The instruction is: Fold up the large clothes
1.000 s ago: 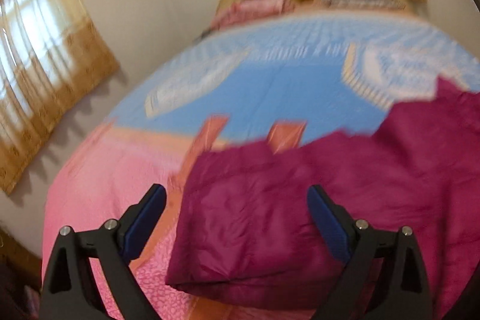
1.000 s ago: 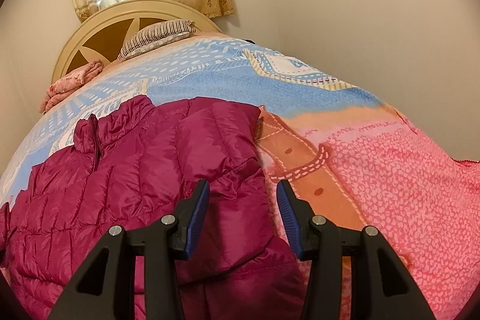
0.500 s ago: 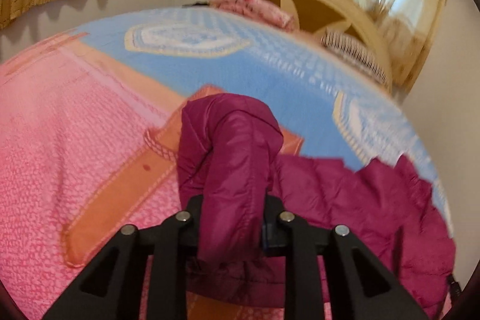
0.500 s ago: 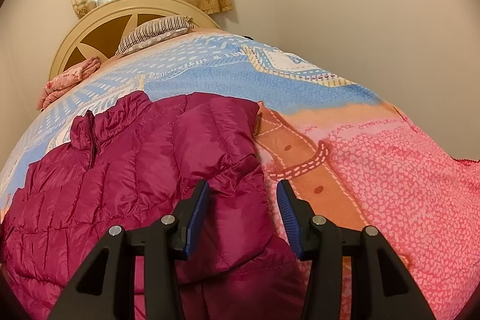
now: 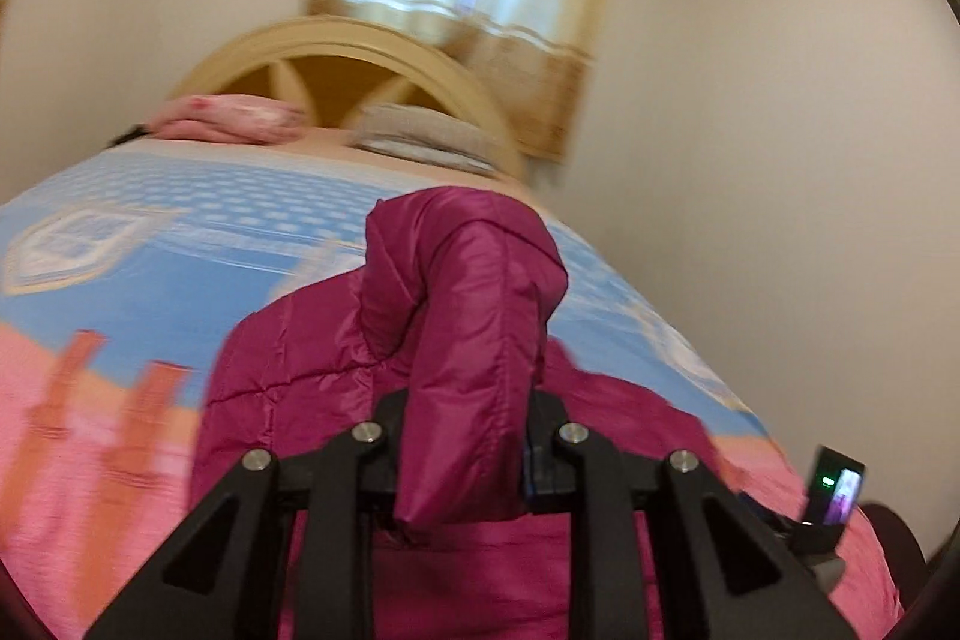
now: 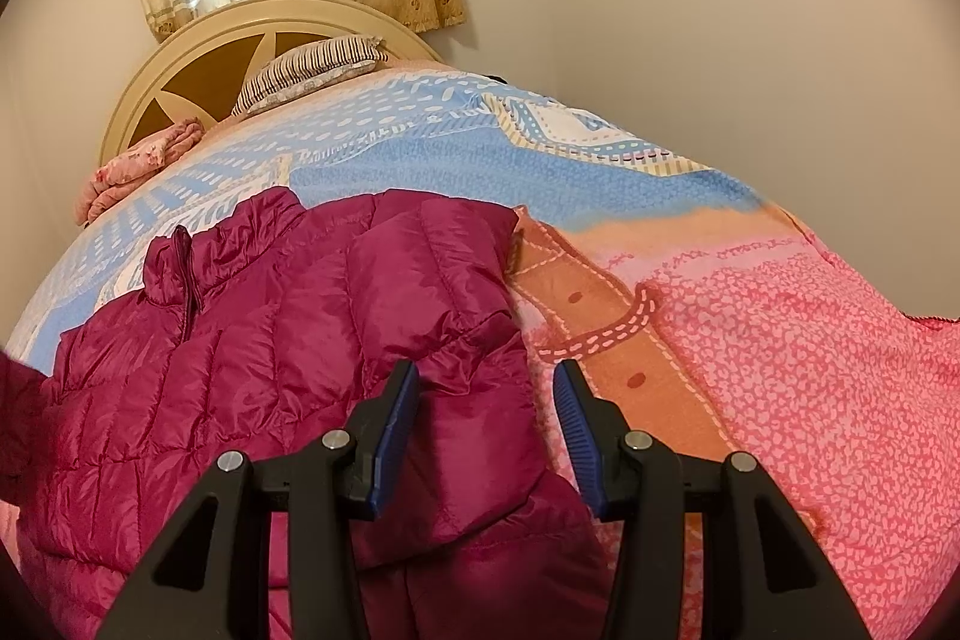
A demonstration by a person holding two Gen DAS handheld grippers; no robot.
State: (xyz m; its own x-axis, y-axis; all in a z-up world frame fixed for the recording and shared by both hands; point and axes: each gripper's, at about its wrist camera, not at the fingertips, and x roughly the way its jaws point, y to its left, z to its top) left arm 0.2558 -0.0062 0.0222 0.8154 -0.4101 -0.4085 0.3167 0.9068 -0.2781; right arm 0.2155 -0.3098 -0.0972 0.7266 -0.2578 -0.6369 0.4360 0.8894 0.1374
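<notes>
A magenta puffer jacket lies spread on the bed, collar toward the headboard. In the left wrist view my left gripper is shut on a fold of the jacket. That fold, a sleeve or an edge, stands lifted above the bed and hides the pads. My right gripper hangs open over the jacket's right side. A folded sleeve lies under and between its blue pads, which do not press on it.
The bedspread is blue toward the head and pink toward the foot. A striped pillow and a folded pink blanket lie by the headboard. A wall runs close along the bed's right side. A small black device with a green light shows low right.
My left gripper went from open over the jacket's edge to shut on a fold of it. It then lifted the fold and swung toward the headboard. The right gripper has kept still.
</notes>
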